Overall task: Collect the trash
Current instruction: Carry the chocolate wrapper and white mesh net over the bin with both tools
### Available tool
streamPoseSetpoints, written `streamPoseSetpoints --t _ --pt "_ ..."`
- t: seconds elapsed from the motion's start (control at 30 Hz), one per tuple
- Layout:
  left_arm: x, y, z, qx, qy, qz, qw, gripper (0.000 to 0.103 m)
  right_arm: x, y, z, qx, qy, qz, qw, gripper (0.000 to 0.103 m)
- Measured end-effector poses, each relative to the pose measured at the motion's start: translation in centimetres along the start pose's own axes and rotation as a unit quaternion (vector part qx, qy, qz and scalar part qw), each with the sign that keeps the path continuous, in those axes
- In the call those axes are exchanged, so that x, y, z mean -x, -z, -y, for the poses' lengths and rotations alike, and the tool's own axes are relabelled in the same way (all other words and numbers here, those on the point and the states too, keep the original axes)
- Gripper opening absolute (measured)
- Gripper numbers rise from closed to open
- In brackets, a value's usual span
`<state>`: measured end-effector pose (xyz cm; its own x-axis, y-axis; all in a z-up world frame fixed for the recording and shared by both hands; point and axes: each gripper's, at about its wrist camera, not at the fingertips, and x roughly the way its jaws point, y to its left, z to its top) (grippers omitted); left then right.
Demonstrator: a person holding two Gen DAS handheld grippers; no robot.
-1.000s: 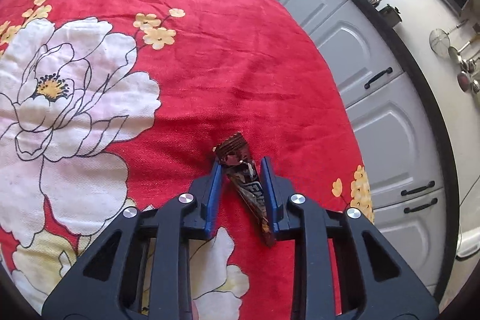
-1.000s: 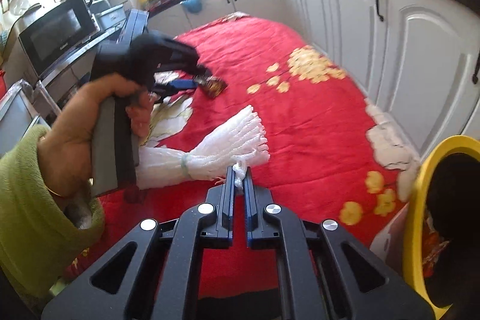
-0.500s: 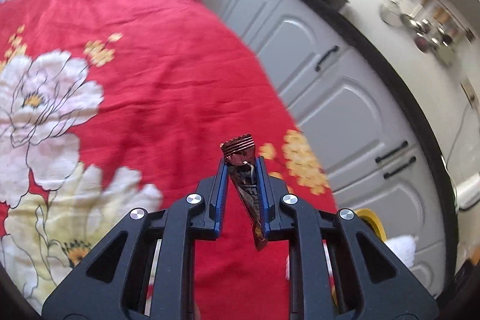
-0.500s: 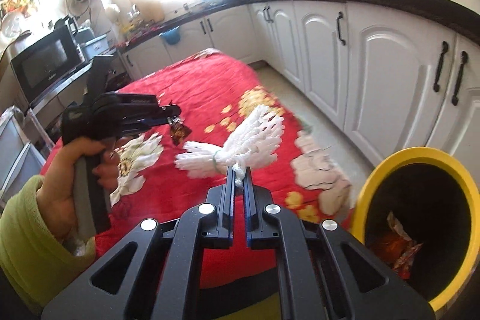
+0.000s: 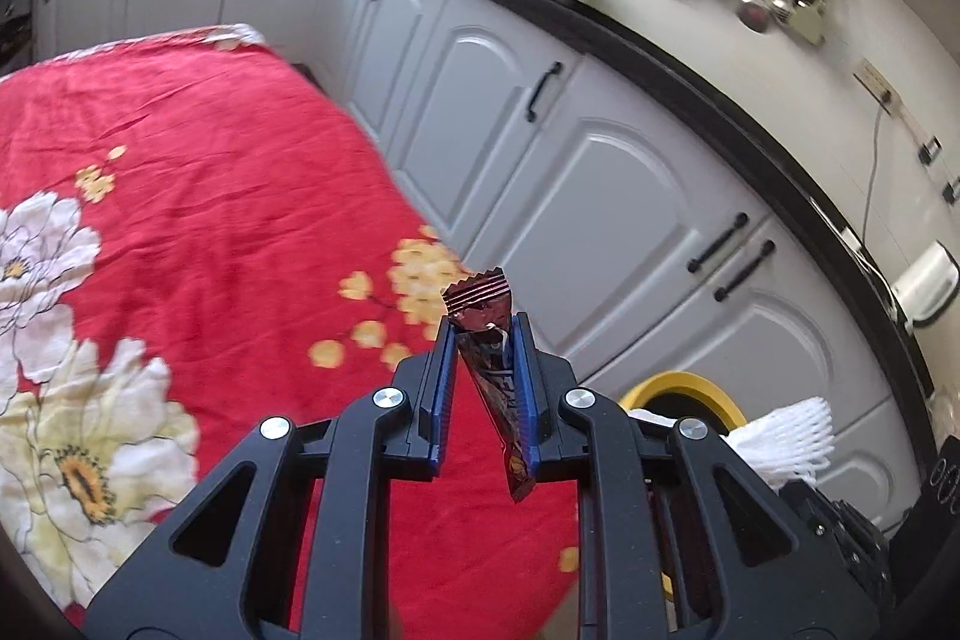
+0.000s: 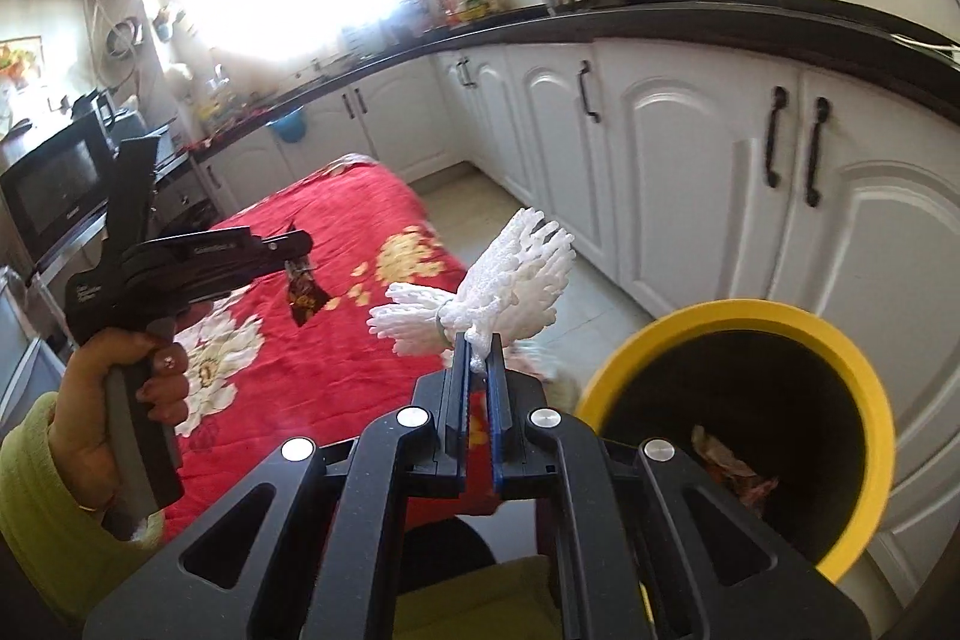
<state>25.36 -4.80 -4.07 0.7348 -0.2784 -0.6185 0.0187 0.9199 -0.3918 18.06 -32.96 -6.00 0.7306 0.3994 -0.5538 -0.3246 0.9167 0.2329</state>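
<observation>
Left wrist view: left gripper (image 5: pixel 483 340) clamps a dark brown foil snack wrapper (image 5: pixel 489 370), crimped end protruding past the tips, above the red floral tablecloth (image 5: pixel 210 220). Right wrist view: right gripper (image 6: pixel 478 358) pinches a white foam mesh sleeve (image 6: pixel 498 280), held just beside the yellow-rimmed black bin (image 6: pixel 840 340).

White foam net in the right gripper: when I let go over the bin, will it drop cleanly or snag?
The white foam net looks very light and springy, fanning out stiffly above the right gripper, so it may drift rather than drop. Its open mesh could catch on the pads. It spans much of the yellow-rimmed bin mouth and might perch on the rim.
</observation>
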Motion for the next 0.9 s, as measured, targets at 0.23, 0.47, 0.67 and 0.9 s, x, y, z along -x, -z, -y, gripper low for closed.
streamPoseSetpoints --t 0.23,0.47,0.67,0.9 --pt "-0.6 0.9 4.0 -0.033 0.018 -0.004 0.9993 0.012 2.0 0.9 3.2 -0.028 0.025 0.010 0.999 0.005" --pt "-1.3 2.1 7.2 -0.062 0.034 -0.007 0.9975 0.012 3.8 1.7 6.1 -0.044 0.055 0.018 0.997 0.005" --pt "-1.8 3.2 9.4 -0.083 0.045 -0.011 0.9955 0.012 5.0 2.8 8.3 -0.060 0.079 0.023 0.995 0.005" --pt "-2.7 4.7 12.0 -0.113 0.056 -0.021 0.9918 0.012 5.8 4.1 10.7 -0.070 0.112 0.020 0.991 0.005"
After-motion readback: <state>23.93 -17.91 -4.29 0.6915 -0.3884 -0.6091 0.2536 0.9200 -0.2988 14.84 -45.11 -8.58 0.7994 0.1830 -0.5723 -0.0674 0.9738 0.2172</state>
